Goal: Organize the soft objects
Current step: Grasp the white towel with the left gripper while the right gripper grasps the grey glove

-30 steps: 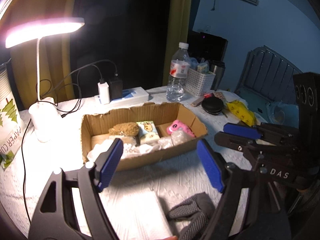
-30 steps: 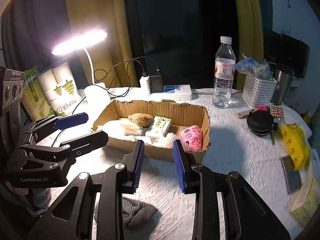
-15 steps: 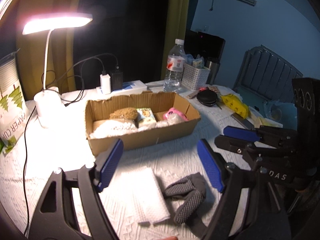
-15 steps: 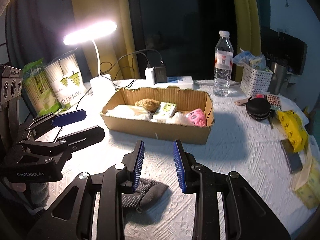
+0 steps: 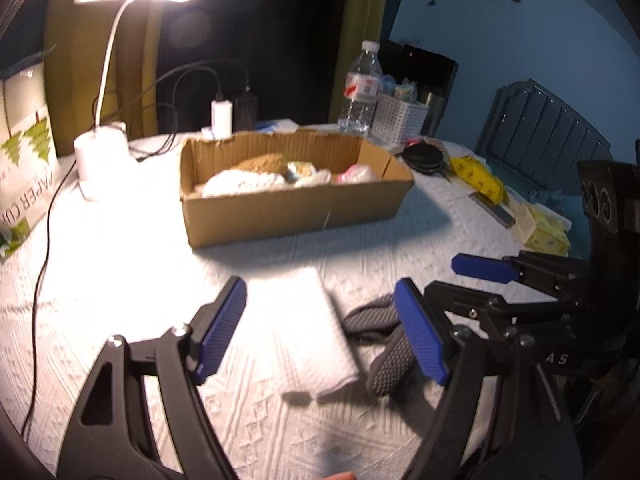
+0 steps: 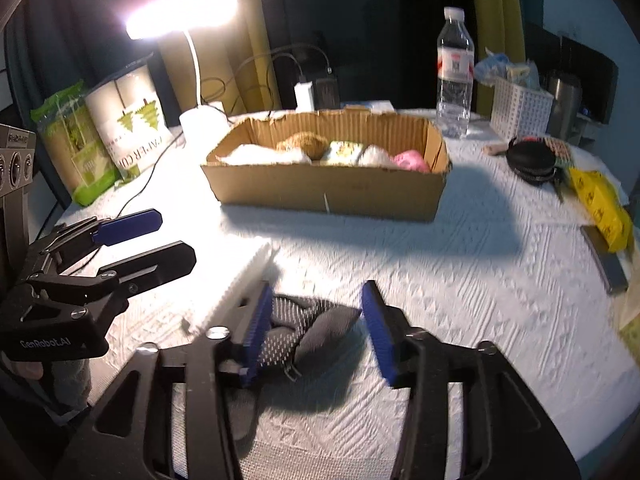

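A grey knitted sock [image 6: 320,326] lies crumpled on the white tablecloth, between the blue pads of my right gripper [image 6: 316,334]. Its jaws are opening and the pads do not press the sock. A folded white towel [image 5: 304,332] lies flat beside the sock [image 5: 380,344], under my open left gripper [image 5: 320,332], which holds nothing. Behind them stands a cardboard box [image 5: 292,208] with a brown plush, a white cloth, a printed packet and a pink toy inside. Each gripper shows in the other's view: the left gripper [image 6: 152,240] and the right gripper [image 5: 460,280].
A lit desk lamp [image 5: 100,152] with trailing cables stands at the back left, next to a paper-cup pack [image 6: 128,124]. At the back right are a water bottle [image 6: 454,76], a white basket [image 6: 518,108], a black round case [image 6: 530,158], a yellow packet [image 6: 600,204] and a dark flat device [image 6: 606,256].
Both grippers have sunk toward the table, and the box now sits farther up in view. The right gripper's jaws have spread from nearly shut to around the sock.
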Tool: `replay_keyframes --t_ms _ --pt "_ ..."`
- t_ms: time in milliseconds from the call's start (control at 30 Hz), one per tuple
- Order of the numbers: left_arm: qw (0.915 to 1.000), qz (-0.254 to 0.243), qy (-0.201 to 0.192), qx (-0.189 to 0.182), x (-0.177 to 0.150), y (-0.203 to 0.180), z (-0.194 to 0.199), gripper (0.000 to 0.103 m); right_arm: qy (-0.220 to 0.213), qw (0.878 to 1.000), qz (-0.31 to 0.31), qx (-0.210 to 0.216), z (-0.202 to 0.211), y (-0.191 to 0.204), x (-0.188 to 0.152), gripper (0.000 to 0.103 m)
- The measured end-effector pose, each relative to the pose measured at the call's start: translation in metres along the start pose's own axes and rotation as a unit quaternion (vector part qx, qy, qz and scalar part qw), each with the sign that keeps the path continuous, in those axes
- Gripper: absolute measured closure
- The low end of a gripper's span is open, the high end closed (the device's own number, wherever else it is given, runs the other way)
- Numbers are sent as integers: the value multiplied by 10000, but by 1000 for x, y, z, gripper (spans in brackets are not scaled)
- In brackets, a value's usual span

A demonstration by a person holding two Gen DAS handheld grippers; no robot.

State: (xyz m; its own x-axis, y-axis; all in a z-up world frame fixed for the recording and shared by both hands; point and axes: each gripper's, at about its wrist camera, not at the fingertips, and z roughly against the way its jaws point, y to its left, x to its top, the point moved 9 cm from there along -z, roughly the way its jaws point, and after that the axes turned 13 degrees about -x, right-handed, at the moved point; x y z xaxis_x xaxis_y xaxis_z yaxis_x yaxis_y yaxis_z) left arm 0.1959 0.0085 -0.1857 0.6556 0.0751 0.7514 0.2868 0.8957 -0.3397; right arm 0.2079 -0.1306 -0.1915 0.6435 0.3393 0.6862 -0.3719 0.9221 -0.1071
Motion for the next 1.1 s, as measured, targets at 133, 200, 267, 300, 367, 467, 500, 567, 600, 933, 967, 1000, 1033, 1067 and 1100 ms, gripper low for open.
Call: replay_keyframes --t_ms 133,200,267,300,367,467,500,567,600,933,967,1000,1033,1067,1100 --pt "9999 60 141 7 -14 5 -6 25 186 9998 -19 10 -11 3 -13 48" --pt "9998 81 192 26 -19 9 -8 25 289 9996 -27 33 -18 4 -19 48" --pt "9997 110 233 48 -21 12 -11 25 373 9993 -41 50 -23 3 -23 46" --pt "9996 123 255 58 -22 14 -13 25 418 9991 -57 56 -26 3 -25 44" --pt "9994 139 322 79 -24 16 -16 25 498 9987 -110 94 -32 2 -28 41" --pt "9988 121 447 136 -27 18 -23 25 568 9979 -216 213 -39 1 -29 38" --pt "9986 123 489 161 -28 19 -26 25 576 9978 -228 245 -40 1 -29 38" --pt "9981 128 557 221 -30 22 -30 25 596 9974 -236 313 -43 2 -30 38" --pt "9979 140 587 255 -31 24 -32 25 610 9972 -246 352 -45 3 -31 38" --pt "9951 161 818 527 -34 27 -44 25 429 9975 -49 566 -45 15 -30 59" --pt "9948 132 847 542 -34 26 -46 25 403 9973 -65 613 -44 14 -29 61" --pt "9945 118 874 555 -34 25 -47 25 385 9971 -63 650 -43 13 -29 63" --pt "9942 110 908 572 -35 25 -49 25 354 9972 -49 657 -42 11 -29 65" --pt "9937 106 948 586 -35 25 -51 25 332 9973 -41 649 -40 10 -29 66" --pt "9933 103 988 597 -36 25 -52 25 299 9976 -35 621 -39 7 -29 67"
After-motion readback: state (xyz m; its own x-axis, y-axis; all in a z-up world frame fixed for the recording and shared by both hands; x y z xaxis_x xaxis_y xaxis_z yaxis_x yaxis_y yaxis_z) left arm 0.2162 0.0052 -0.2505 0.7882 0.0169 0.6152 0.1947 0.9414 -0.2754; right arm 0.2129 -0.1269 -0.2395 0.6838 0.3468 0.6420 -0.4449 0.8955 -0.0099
